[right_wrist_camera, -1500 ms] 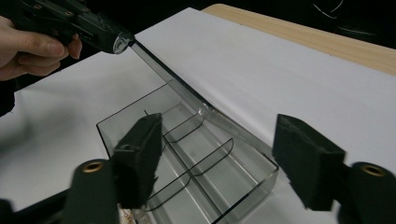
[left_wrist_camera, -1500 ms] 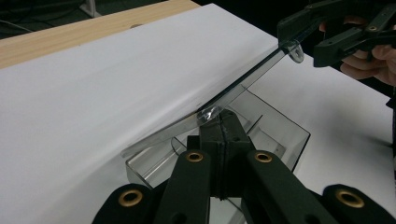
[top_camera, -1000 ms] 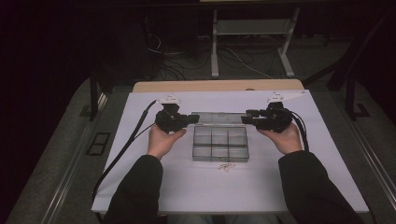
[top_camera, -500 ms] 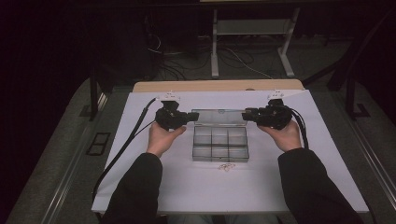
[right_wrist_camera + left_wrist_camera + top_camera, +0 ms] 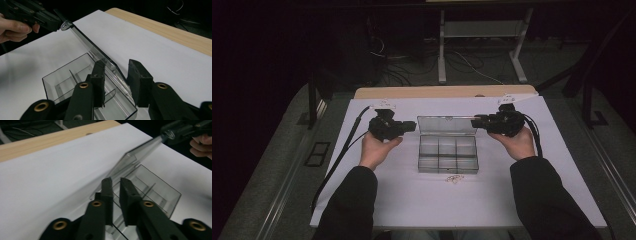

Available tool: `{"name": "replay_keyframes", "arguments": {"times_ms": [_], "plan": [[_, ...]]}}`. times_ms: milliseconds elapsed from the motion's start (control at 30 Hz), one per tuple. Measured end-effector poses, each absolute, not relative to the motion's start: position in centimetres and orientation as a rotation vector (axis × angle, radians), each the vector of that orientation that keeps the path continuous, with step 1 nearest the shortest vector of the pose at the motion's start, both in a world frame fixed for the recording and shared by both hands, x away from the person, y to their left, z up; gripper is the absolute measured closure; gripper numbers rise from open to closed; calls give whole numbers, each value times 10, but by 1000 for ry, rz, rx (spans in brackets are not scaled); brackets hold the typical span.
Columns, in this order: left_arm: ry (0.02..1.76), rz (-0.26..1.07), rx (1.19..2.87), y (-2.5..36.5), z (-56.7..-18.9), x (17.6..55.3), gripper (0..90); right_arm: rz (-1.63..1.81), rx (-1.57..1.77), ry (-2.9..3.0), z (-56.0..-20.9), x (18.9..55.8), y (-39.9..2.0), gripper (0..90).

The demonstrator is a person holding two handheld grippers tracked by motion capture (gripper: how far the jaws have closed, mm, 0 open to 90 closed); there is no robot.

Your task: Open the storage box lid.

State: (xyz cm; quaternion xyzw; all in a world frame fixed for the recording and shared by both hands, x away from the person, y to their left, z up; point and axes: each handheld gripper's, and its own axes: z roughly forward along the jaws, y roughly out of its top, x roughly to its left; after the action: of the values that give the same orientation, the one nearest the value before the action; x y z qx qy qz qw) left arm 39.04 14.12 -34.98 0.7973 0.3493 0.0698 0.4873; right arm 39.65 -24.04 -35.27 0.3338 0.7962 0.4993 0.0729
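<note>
- Dark floor and cables lie beyond the white sheet [image 5: 402, 200], which leaves a strip of wooden tabletop [image 5: 442, 92] bare behind the box [image 5: 447, 155].
- Centred on the sheet, the clear box stands open, its lid [image 5: 446, 125] raised along the rear edge.
- Left gripper [image 5: 115, 182], at the lid's left end: jaws nearly together and just been opening. The lid's edge runs between them, but I cannot tell whether the pads press on it.
- Right gripper [image 5: 117, 66], at the lid's right end: jaws just been closing and astride the lid, one pad clear of it.
- Step, as I judge it: handling the lid. Next calls for an even grip at both ends.
- Bare sheet surrounds the box. Small rings [image 5: 454, 178] lie just before its front wall.
</note>
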Motion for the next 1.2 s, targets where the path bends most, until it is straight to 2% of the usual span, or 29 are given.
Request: {"name": "replay_keyframes", "arguments": {"times_ms": [333, 500, 733, 967, 1200], "plan": [[860, 159, 1920, 139, -357, 403, 582, 1514, 1012, 2392, -353, 399, -242, 673], [844, 149, 1953, 133, -363, 409, 531, 1515, 1013, 2394, -353, 399, -242, 673], [802, 124, 1917, 124, -358, 415, 530, 1517, 1013, 2391, -352, 401, -242, 676], [787, 115, 1892, 121, -358, 419, 646, 1523, 1021, 2370, -350, 402, -243, 676], [794, 118, 1878, 122, -359, 422, 670, 1511, 1072, 2380, -361, 407, -248, 675]]}}
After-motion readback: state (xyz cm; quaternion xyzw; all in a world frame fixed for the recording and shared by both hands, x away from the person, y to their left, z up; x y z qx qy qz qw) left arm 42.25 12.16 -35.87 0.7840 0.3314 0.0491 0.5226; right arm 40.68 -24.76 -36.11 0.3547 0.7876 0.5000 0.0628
